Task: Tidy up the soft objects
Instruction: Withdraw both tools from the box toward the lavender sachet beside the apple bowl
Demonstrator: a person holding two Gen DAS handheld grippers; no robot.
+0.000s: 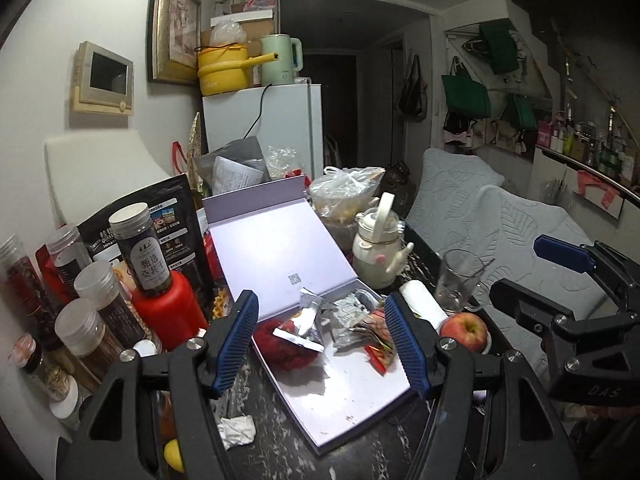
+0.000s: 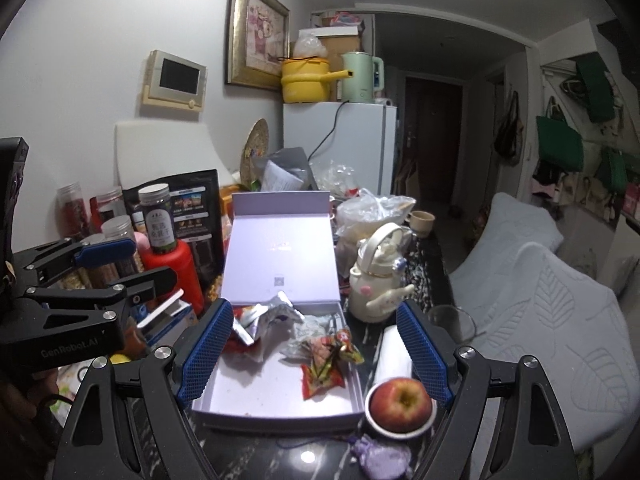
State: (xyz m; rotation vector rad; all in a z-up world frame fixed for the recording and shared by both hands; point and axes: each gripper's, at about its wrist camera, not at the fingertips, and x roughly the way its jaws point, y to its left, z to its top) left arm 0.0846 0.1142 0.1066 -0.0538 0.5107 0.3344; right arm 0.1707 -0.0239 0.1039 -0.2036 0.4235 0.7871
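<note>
An open lavender box [image 1: 348, 400] [image 2: 276, 400] lies on the dark table with its lid propped up behind. It holds a red fuzzy soft thing [image 1: 276, 350], crumpled silver foil packets [image 1: 306, 320] [image 2: 272, 318] and a colourful snack packet [image 1: 378, 344] [image 2: 326, 362]. A small lavender pouch [image 2: 380, 456] lies on the table in front of the box. My left gripper [image 1: 322, 344] hovers open above the box, with nothing between its pads. My right gripper [image 2: 314, 354] is also open and empty over the box. Each shows in the other's view: right gripper [image 1: 534, 272], left gripper [image 2: 130, 266].
An apple [image 2: 400, 400] in a small dish, a white roll [image 1: 424, 304], a glass mug [image 1: 456, 280] and a cream teapot [image 2: 378, 284] stand right of the box. Jars and a red bottle [image 1: 168, 312] crowd the left. A grey sofa [image 2: 540, 320] runs along the right.
</note>
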